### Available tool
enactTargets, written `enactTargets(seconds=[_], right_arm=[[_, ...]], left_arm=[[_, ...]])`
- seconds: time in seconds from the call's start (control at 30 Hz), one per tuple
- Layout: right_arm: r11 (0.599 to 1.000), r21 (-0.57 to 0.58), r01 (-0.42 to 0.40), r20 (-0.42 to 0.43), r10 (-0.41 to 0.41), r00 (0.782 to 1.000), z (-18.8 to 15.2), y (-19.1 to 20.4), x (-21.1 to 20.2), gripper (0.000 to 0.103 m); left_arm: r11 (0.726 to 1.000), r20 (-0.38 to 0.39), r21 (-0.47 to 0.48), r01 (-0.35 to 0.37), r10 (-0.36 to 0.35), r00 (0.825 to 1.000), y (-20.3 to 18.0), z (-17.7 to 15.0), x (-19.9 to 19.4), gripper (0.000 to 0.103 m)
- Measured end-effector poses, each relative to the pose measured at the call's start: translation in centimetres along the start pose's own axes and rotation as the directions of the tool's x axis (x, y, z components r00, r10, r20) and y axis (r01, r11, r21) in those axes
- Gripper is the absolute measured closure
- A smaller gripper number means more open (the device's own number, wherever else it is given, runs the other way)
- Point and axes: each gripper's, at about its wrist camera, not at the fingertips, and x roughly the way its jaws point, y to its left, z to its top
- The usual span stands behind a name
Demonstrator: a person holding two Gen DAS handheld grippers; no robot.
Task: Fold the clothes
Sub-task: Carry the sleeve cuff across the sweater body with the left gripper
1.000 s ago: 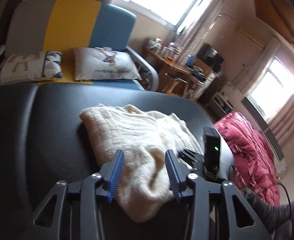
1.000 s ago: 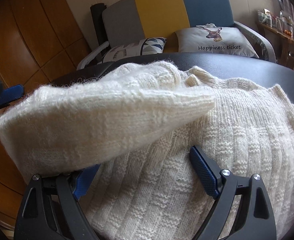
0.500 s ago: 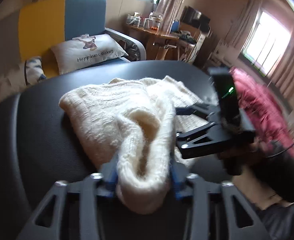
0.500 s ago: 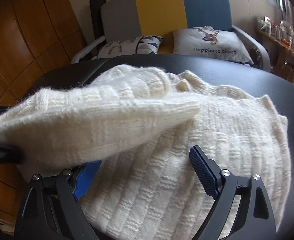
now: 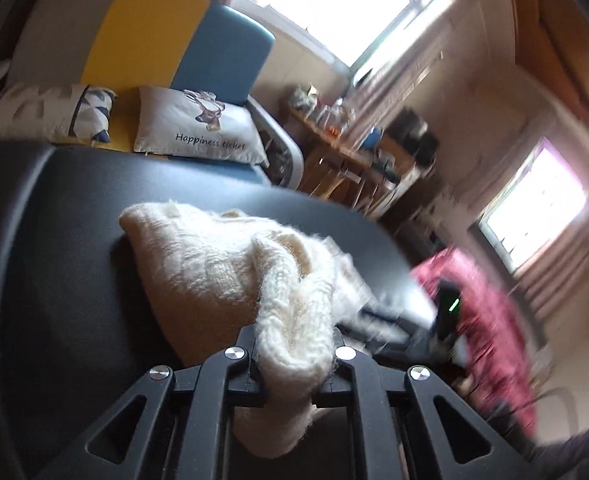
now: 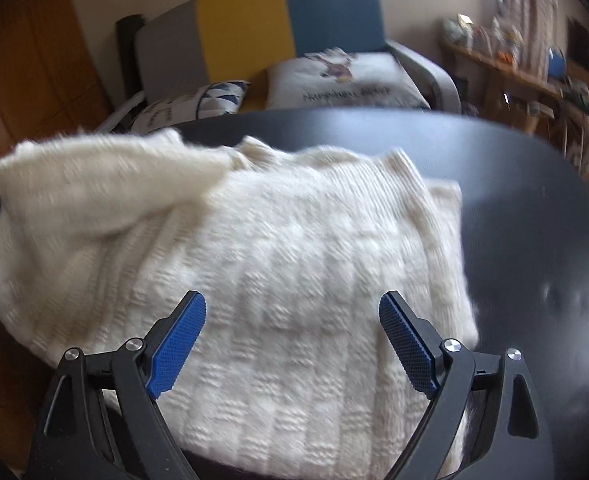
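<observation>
A cream knitted sweater (image 5: 206, 268) lies on the black table (image 5: 54, 240). My left gripper (image 5: 294, 346) has its jaws closing on the bunched sleeve (image 5: 290, 312); the pads press into the knit and the cuff end hangs down in front of the jaws. In the right wrist view the sleeve (image 6: 94, 184) is raised off to the left above the sweater's body (image 6: 302, 248). My right gripper (image 6: 292, 326) hovers open over the near part of the body, and its blue pads (image 6: 178, 340) grip nothing. It also shows blurred in the left wrist view as the right gripper (image 5: 414, 328).
Beyond the table stands a grey, yellow and blue sofa (image 6: 254, 28) with two pillows (image 5: 198, 128). A red quilt (image 5: 482, 312) lies to the right. A cluttered wooden desk (image 5: 346, 148) stands under the window. Bare table (image 6: 534, 220) lies right of the sweater.
My left jaws have gone from wide apart to pinched on the sleeve. My right gripper has slid sideways over the sweater body, still open.
</observation>
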Motion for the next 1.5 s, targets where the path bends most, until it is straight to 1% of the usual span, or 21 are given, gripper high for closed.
enactTargets(seconds=[0.07, 0.13, 0.23, 0.3, 0.4, 0.47, 0.6, 0.7, 0.77, 0.83, 0.87, 0.93, 1.03, 1.1, 1.13, 1.23, 1.3, 1.4, 1.47, 1.5], right_arm=[[1.000, 0.021, -0.013, -0.010, 0.013, 1.000, -0.8, -0.4, 0.6, 0.011], [1.000, 0.012, -0.009, -0.008, 0.009, 1.000, -1.7, -0.1, 1.1, 0.012], [1.000, -0.015, 0.004, 0.010, -0.004, 1.000, -2.6, 0.6, 1.4, 0.011], [1.000, -0.010, -0.004, 0.022, 0.004, 1.000, -2.9, 0.6, 1.5, 0.011], [0.998, 0.022, -0.051, 0.045, 0.050, 0.998, -3.3, -0.3, 1.2, 0.011], [0.996, 0.041, -0.080, 0.056, 0.078, 0.995, -3.3, -0.9, 0.8, 0.011], [0.989, 0.080, -0.123, 0.067, 0.118, 0.991, -3.1, -2.1, 0.0, 0.011], [0.985, 0.105, -0.135, 0.053, 0.130, 0.990, -3.1, -3.3, -0.8, 0.011], [0.981, 0.116, -0.156, 0.026, 0.154, 0.988, -3.0, -4.2, -1.4, 0.011], [0.977, 0.125, -0.174, 0.014, 0.173, 0.985, -2.9, -5.1, -2.3, 0.011], [0.972, 0.136, -0.191, 0.014, 0.191, 0.981, -2.7, -5.6, -2.8, 0.011], [0.954, 0.171, -0.245, 0.036, 0.242, 0.970, -2.1, -6.7, -3.8, 0.011], [0.904, 0.224, -0.363, 0.102, 0.349, 0.932, -1.2, -7.9, -5.0, 0.011], [0.891, 0.214, -0.401, 0.135, 0.380, 0.915, -0.3, -7.6, -5.5, 0.011], [0.894, 0.198, -0.403, 0.137, 0.382, 0.914, 0.4, -7.4, -5.4, 0.011], [0.901, 0.117, -0.417, 0.119, 0.404, 0.907, 2.5, -5.8, -4.6, 0.012], [0.895, 0.090, -0.438, 0.090, 0.430, 0.898, 3.8, -5.0, -3.3, 0.012], [0.867, 0.119, -0.483, 0.043, 0.482, 0.875, 4.9, -4.6, -1.3, 0.012], [0.862, 0.145, -0.486, 0.042, 0.486, 0.873, 5.5, -5.0, -0.2, 0.012], [0.855, 0.156, -0.494, 0.038, 0.494, 0.868, 5.7, -5.1, 0.2, 0.012]], left_arm=[[1.000, 0.047, -0.011, 0.021, -0.021, 0.999, -0.7, 0.7, -0.2, 0.091], [0.999, 0.080, 0.011, 0.040, -0.041, 0.996, -2.2, 1.4, 0.0, 0.091], [0.995, 0.096, 0.070, 0.065, -0.072, 0.993, -4.7, 2.3, 1.1, 0.091], [0.989, 0.084, 0.124, 0.076, -0.087, 0.993, -6.6, 2.6, 2.5, 0.091], [0.972, 0.020, 0.206, 0.110, -0.117, 0.993, -9.3, 2.4, 5.5, 0.091], [0.960, -0.040, 0.251, 0.126, -0.120, 0.992, -10.5, 1.7, 7.7, 0.091], [0.935, -0.157, 0.313, 0.167, -0.122, 0.980, -11.9, -0.7, 11.0, 0.091], [0.927, -0.226, 0.332, 0.177, -0.104, 0.968, -11.7, -2.7, 12.0, 0.091], [0.920, -0.252, 0.360, 0.154, -0.063, 0.966, -11.3, -4.2, 12.3, 0.091], [0.920, -0.276, 0.364, 0.147, -0.044, 0.960, -10.6, -5.3, 12.5, 0.090], [0.920, -0.289, 0.364, 0.144, -0.036, 0.957, -10.2, -5.8, 12.6, 0.090], [0.922, -0.288, 0.364, 0.133, -0.025, 0.957, -9.9, -6.6, 12.8, 0.089], [0.929, -0.267, 0.356, 0.106, -0.008, 0.964, -9.5, -7.2, 12.8, 0.088], [0.936, -0.240, 0.341, 0.080, 0.005, 0.971, -9.4, -7.6, 12.8, 0.088], [0.939, -0.224, 0.337, 0.068, 0.010, 0.975, -9.4, -7.8, 12.6, 0.088], [0.939, -0.188, 0.342, 0.039, 0.027, 0.982, -9.5, -8.5, 12.3, 0.088], [0.934, -0.178, 0.355, 0.029, 0.037, 0.983, -9.7, -9.0, 12.2, 0.087], [0.931, -0.176, 0.365, 0.028, 0.039, 0.984, -9.7, -9.3, 12.2, 0.087], [0.935, -0.176, 0.353, 0.035, 0.030, 0.984, -9.4, -9.4, 11.8, 0.087], [0.937, -0.177, 0.347, 0.038, 0.025, 0.984, -9.3, -9.4, 11.8, 0.087]])
